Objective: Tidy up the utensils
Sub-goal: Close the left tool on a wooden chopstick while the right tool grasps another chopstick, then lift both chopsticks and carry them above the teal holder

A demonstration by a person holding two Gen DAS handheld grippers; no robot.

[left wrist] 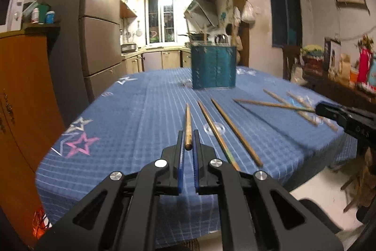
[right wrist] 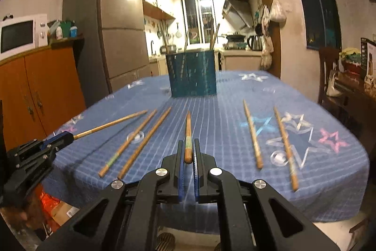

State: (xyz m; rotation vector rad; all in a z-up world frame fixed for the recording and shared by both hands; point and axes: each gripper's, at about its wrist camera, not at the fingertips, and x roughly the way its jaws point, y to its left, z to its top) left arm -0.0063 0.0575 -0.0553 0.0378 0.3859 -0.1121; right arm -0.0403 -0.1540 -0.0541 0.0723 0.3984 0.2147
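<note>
Lit kitchen (right wrist: 199,22) w/ fridge (right wrist: 117,22)

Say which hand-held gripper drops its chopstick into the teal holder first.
Right, probably. Both grip a chopstick, but the right hand-held gripper has the teal holder dead ahead; from the left hand-held gripper it sits rightward.

Both claws (left wrist: 188,140) (right wrist: 188,149) clamped, level

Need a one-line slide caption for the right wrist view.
Right gripper clamps one chopstick above the blue tablecloth, facing the teal holder.
</note>
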